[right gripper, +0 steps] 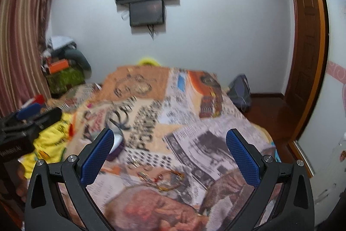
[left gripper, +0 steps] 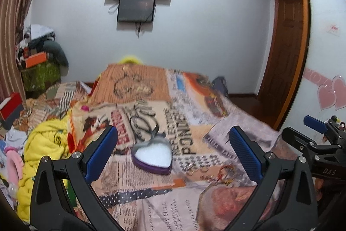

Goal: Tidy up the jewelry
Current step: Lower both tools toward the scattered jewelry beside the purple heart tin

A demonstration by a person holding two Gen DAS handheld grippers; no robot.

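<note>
Left gripper [left gripper: 173,151]: held level above the bed [left gripper: 248,129], jaws spread wide, holding nothing. Right gripper [right gripper: 169,155]: same pose, jaws wide apart, empty.
Box [left gripper: 152,155]: one, heart-shaped, purple wall, white padded inside, open, lying on the bed between the left jaws.
Jewelry [right gripper: 161,180]: loose cluster of thin rings and gold-and-red bangles on the bed, just right of the box; blurred, count unclear.
Bedcover: newspaper-print fabric.
Blanket [left gripper: 45,140]: one, yellow, crumpled, left

Black tongs [left gripper: 173,151] with blue textured pads [left gripper: 244,151], silver screws, white "DAS" lettering.
</note>
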